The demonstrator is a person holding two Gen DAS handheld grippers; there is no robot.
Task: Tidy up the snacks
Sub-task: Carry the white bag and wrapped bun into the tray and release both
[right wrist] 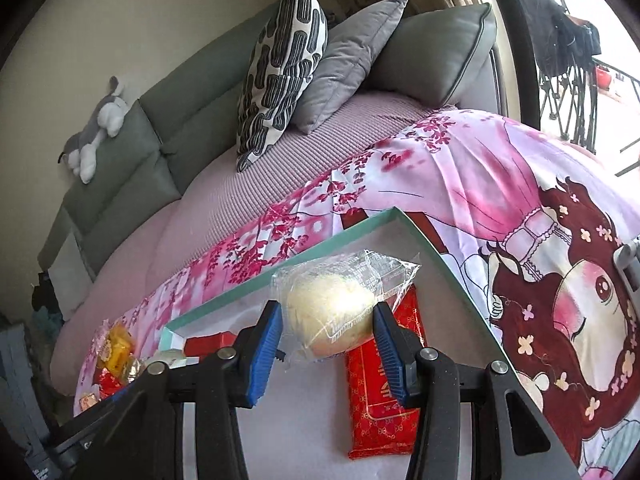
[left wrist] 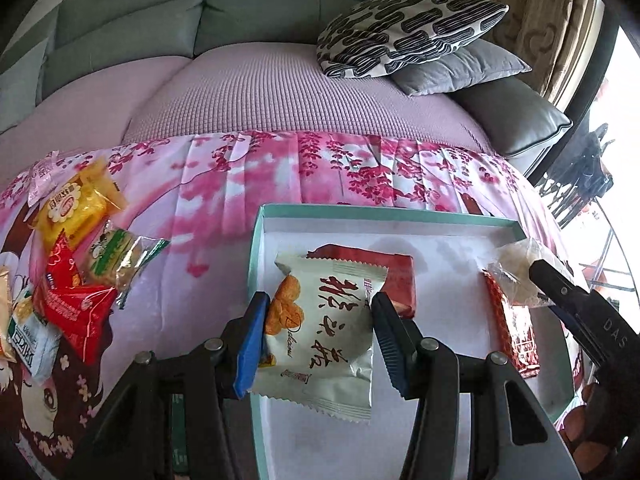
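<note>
Left gripper (left wrist: 318, 336) clamps a white foil pastry packet (left wrist: 326, 336) over the shallow teal-rimmed white box (left wrist: 256, 248); right gripper (right wrist: 326, 344) clamps a clear-wrapped pale round cake (right wrist: 332, 312) near the box's far corner. Two red packets already lie inside (one by each held item). A heap of mixed snack packets (left wrist: 68, 248) waits on the pink floral cloth (left wrist: 208, 200) outside the box's left edge.

"DAS" on black gripper arm (left wrist: 600, 320); snack print perhaps unreadable.

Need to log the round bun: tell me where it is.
Right wrist view, centre: the bun is held between the right gripper fingers, above the tray, over the red packet.
</note>
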